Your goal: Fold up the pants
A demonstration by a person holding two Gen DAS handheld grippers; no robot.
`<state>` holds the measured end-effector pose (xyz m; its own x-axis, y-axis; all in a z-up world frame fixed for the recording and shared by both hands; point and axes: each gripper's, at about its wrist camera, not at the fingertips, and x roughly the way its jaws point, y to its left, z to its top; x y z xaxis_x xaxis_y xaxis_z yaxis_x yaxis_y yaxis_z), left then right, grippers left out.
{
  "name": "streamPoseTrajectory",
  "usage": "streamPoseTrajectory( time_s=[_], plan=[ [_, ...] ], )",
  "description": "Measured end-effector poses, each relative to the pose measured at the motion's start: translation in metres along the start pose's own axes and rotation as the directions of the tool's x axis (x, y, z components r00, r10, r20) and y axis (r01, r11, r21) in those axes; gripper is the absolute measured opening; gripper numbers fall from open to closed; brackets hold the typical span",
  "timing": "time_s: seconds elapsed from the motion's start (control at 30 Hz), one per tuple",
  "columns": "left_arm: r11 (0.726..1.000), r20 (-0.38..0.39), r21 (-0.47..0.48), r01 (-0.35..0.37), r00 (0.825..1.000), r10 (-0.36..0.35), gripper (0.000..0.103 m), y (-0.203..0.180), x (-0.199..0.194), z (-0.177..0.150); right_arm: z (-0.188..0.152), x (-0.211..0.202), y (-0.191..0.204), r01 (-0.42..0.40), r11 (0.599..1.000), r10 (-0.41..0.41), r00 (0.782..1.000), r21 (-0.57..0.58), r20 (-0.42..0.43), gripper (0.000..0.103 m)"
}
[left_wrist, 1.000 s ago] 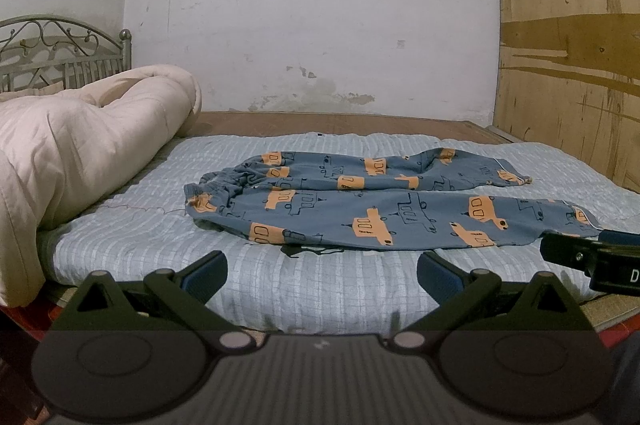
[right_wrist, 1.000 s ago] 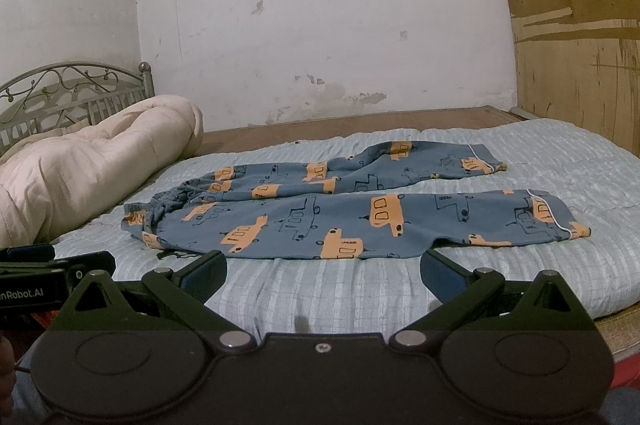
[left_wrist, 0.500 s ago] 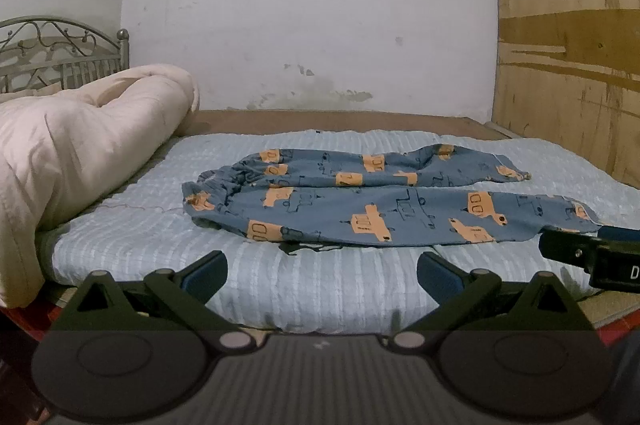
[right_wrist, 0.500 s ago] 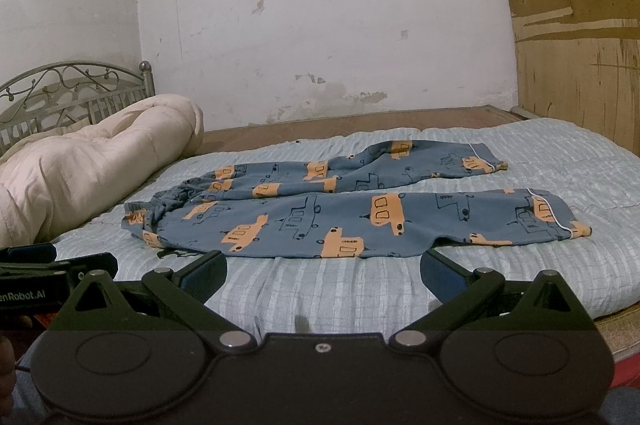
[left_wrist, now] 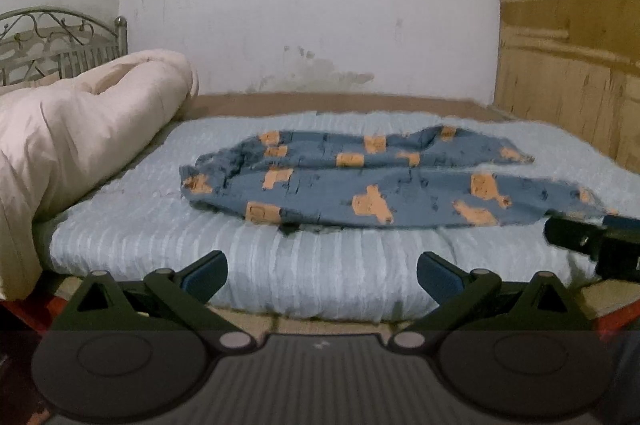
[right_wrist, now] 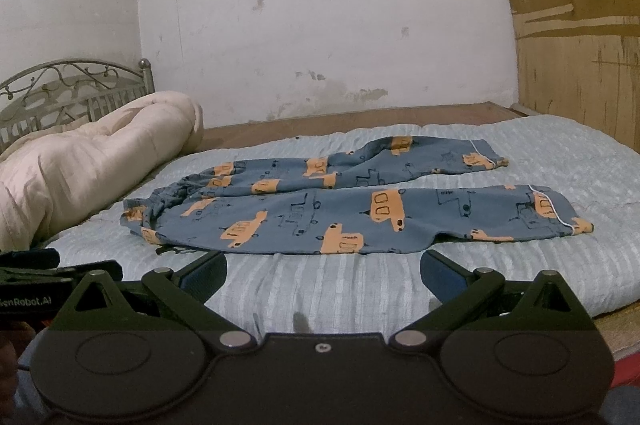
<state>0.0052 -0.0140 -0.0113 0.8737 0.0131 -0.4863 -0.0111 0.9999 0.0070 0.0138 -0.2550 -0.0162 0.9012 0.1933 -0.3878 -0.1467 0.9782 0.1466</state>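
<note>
On the left edge of the right wrist view, white lettering on the black body of the left gripper [right_wrist: 36,279] reads "enRobot.AI", its first letters cut off by the frame; no other writing can be made out, and the left wrist view is blurred throughout. Blue pants [right_wrist: 340,209] printed with orange vehicles lie spread flat on a pale blue ribbed mattress cover [right_wrist: 340,285], waistband toward the left, both legs running to the right, the far leg angled slightly away from the near one, white piping showing at the cuffs. Both grippers hang before the near edge of the bed, short of the pants and touching nothing. The right gripper [right_wrist: 322,275] has its blue-padded fingers spread wide with nothing between them, the near leg lying just beyond them. The left gripper [left_wrist: 322,275] in its own view is likewise spread wide and empty, facing the waistband end of the pants [left_wrist: 360,181], with the right gripper [left_wrist: 592,245] jutting in at the right edge near the cuff. A rolled cream quilt [right_wrist: 80,161] lies along the left side of the bed, apart from the pants, before a metal scrollwork headboard [right_wrist: 72,85]. Behind stand a stained white wall [right_wrist: 320,25] and plywood panelling [right_wrist: 580,45] at the right.
</note>
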Motion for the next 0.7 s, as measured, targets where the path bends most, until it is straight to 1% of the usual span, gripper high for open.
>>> streamPoseTrajectory(
  time_s=[0.13,0.27,0.37,0.5,0.6,0.7],
  plan=[
    [1.0,-0.073,-0.009,-0.003,0.997,0.003,0.103,0.0,0.01,-0.002,0.0,0.004,-0.002,0.011,1.0,-0.011,1.0,0.006,-0.011,0.102],
    [1.0,-0.135,-0.023,-0.009,0.991,0.006,0.102,0.001,0.02,0.0,0.0,0.006,-0.004,0.012,1.0,-0.011,1.0,0.004,-0.018,0.102],
    [1.0,-0.158,-0.02,-0.012,0.987,0.009,0.103,0.001,0.026,0.004,0.002,0.011,-0.003,0.004,1.0,-0.004,1.0,-0.006,-0.031,0.102],
    [1.0,-0.187,-0.016,-0.025,0.982,0.021,0.102,0.002,0.035,0.015,0.012,0.023,-0.006,-0.045,0.999,0.045,0.998,0.005,-0.053,0.102],
    [1.0,-0.206,-0.013,-0.024,0.978,0.021,0.102,0.002,0.046,0.024,0.02,0.037,-0.006,-0.065,0.998,0.065,0.994,-0.003,-0.086,0.102],
    [1.0,-0.22,-0.015,-0.025,0.975,0.022,0.102,0.004,0.06,0.037,0.029,0.053,-0.006,-0.072,0.997,0.068,0.991,-0.032,-0.118,0.102]
  ],
)
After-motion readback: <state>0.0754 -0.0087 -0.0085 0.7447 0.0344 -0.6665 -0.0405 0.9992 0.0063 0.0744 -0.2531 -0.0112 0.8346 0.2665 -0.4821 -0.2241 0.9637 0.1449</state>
